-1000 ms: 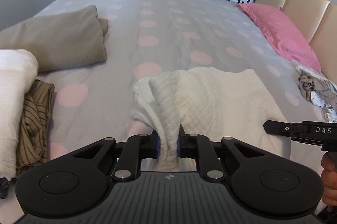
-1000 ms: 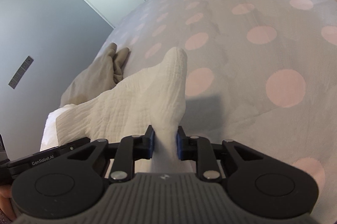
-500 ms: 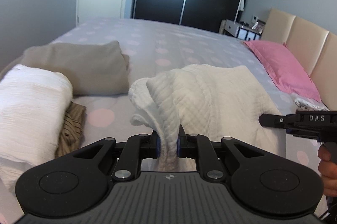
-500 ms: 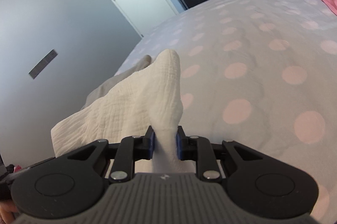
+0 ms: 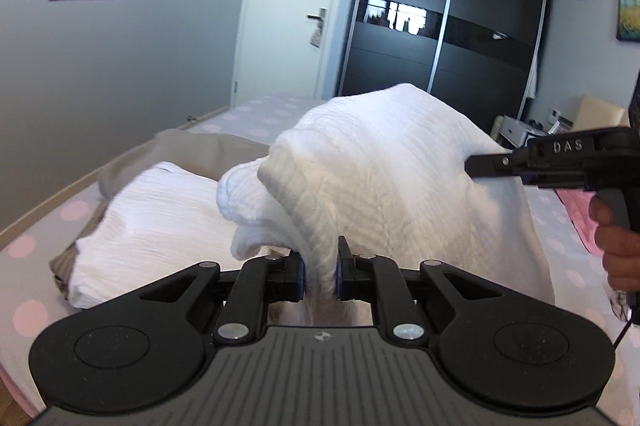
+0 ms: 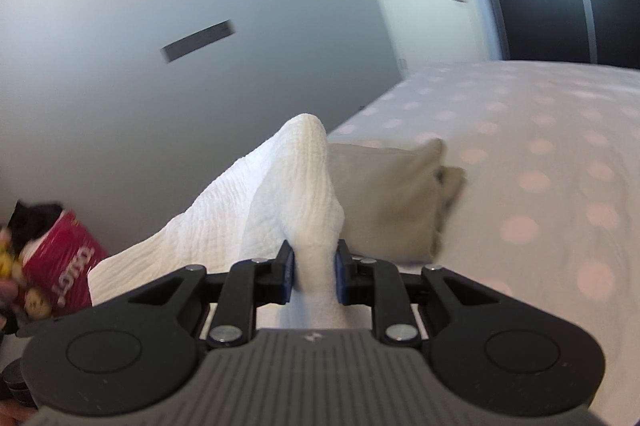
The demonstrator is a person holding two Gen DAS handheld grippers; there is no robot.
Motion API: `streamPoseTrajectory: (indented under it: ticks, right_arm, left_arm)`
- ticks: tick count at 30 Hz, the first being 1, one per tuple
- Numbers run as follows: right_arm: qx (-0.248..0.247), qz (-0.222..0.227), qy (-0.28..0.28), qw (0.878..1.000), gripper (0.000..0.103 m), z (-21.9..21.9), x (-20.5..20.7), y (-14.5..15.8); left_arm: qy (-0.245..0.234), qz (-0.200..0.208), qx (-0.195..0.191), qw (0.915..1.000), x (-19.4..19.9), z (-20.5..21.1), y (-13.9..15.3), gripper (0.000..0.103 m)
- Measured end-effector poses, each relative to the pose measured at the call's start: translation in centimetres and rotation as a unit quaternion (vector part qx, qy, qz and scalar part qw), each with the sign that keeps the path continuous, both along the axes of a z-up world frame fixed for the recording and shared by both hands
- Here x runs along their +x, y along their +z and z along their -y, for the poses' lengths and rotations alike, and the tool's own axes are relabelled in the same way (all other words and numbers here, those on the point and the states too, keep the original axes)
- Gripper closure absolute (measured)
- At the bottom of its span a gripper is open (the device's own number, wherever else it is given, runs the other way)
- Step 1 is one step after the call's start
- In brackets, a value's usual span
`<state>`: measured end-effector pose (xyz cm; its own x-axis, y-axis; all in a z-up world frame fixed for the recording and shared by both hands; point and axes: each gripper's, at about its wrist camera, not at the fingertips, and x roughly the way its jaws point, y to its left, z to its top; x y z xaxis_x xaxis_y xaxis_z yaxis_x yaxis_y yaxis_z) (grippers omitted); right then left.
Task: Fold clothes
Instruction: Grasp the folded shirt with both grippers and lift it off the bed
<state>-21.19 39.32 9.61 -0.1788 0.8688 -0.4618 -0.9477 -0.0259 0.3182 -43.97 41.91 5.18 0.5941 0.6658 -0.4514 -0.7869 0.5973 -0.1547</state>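
A white crinkled garment (image 5: 384, 161) bunches between both jaws. The left gripper (image 5: 320, 272) and right gripper (image 6: 314, 276) each clamp a fold.

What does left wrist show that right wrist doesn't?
Left wrist only: the folded white garment lying on the bed, the right gripper seen from outside, the hand holding it.

Right wrist only: a red bag by the wall.

Both: the white textured garment pinched in each gripper, the beige garment, the polka-dot bedspread.
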Motion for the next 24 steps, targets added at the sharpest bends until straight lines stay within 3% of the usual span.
streamPoseTrajectory:
  ticks: [5, 11, 16, 20, 24]
  right_arm:
    - [-0.011, 0.029, 0.072, 0.997, 0.081, -7.6, -1.9, 2.3]
    - [-0.023, 0.088, 0.147, 0.985, 0.081, -15.9, -6.0, 3.6]
    - [-0.039, 0.131, 0.181, 0.974, 0.081, -22.3, -10.0, 2.6]
    - [-0.06, 0.173, 0.202, 0.962, 0.081, -27.1, -13.4, 0.3]
    - [-0.076, 0.191, 0.22, 0.954, 0.081, -31.1, -16.3, -2.4]
  left_arm:
    - [0.042, 0.014, 0.009, 0.999, -1.8, -2.5, 0.3, 0.092]
    - [0.106, 0.032, 0.013, 0.9938, -3.7, -6.0, 0.1, 0.092]
    - [0.165, 0.028, 0.017, 0.9857, -4.9, -8.9, -0.9, 0.092]
    - [0.2, 0.034, -0.025, 0.9789, -6.7, -11.4, -2.7, 0.092]
    - [0.233, 0.014, -0.049, 0.971, -7.6, -13.2, -4.1, 0.092]
